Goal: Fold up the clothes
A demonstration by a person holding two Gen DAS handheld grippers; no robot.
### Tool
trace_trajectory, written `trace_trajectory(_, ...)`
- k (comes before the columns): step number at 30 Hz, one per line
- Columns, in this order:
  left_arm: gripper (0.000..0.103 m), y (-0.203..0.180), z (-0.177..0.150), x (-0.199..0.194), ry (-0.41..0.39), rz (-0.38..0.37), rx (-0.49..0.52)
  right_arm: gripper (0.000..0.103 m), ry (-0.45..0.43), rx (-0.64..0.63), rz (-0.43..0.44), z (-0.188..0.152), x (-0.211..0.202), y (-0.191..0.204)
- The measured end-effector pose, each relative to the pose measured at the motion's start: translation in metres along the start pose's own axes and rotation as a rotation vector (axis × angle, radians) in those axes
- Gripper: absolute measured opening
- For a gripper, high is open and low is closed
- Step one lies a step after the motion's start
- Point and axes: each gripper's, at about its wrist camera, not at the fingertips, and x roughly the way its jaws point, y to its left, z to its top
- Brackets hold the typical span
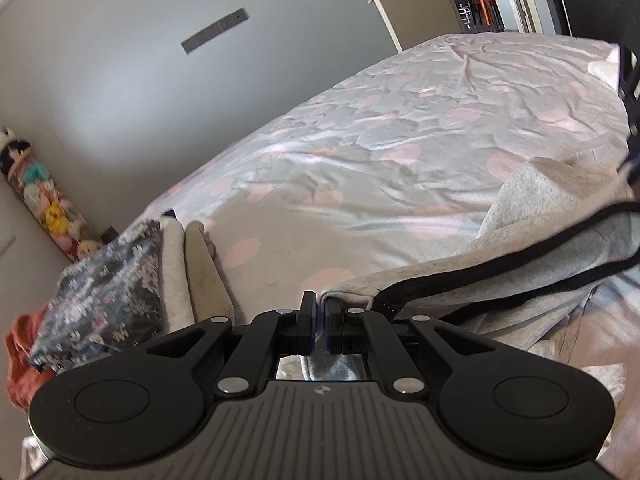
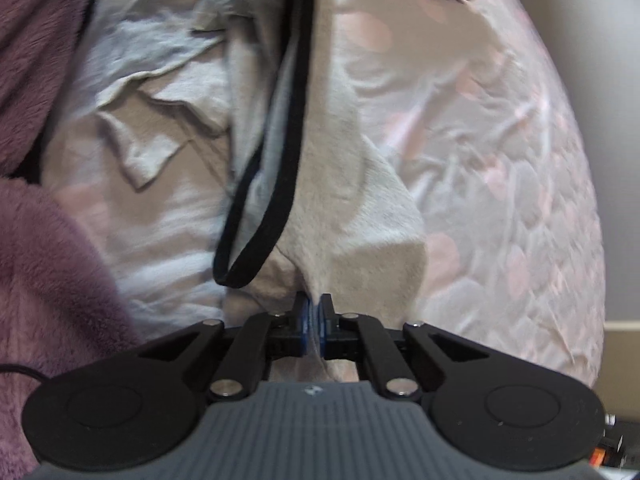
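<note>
A grey garment with black trim (image 1: 532, 256) lies stretched across the bed. My left gripper (image 1: 321, 303) is shut on one edge of it, with cloth pinched between the blue pads. In the right wrist view the same grey garment (image 2: 360, 216) runs away from me, its black-edged band (image 2: 276, 168) hanging in a loop. My right gripper (image 2: 314, 306) is shut on a fold of this garment, and the fabric rises in a ridge from the pads. The right gripper's dark frame (image 1: 632, 92) shows at the far right edge of the left wrist view.
The bed is covered by a crumpled grey sheet with pink spots (image 1: 360, 152). A dark floral folded cloth (image 1: 104, 280) and beige folded items (image 1: 188, 272) sit at the left. A purple fluffy fabric (image 2: 44, 240) lies at the left, beside another grey garment (image 2: 152, 92).
</note>
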Motion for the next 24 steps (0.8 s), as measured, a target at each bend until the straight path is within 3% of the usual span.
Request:
trace_trajectory(6, 0.002, -0.016, 0.005, -0.014, -0.037, 0.049, 0.092, 0.005, -0.023, 0.273, -0.151, -0.012, -0.018, -0.022)
trace_trajectory(11, 0.002, -0.01, 0.014, -0.026, -0.08, 0.092, 0.057, 0.005, -0.065, 0.402, -0.296, -0.022, -0.042, -0.034)
trace_trajectory(18, 0.002, 0.025, 0.047, -0.057, -0.158, 0.164, -0.06, 0.005, -0.159, 0.452, -0.461, -0.019, -0.092, -0.052)
trace_trajectory(24, 0.002, 0.061, 0.093, -0.101, -0.274, 0.255, -0.113, 0.004, -0.277, 0.471, -0.586, -0.009, -0.139, -0.074)
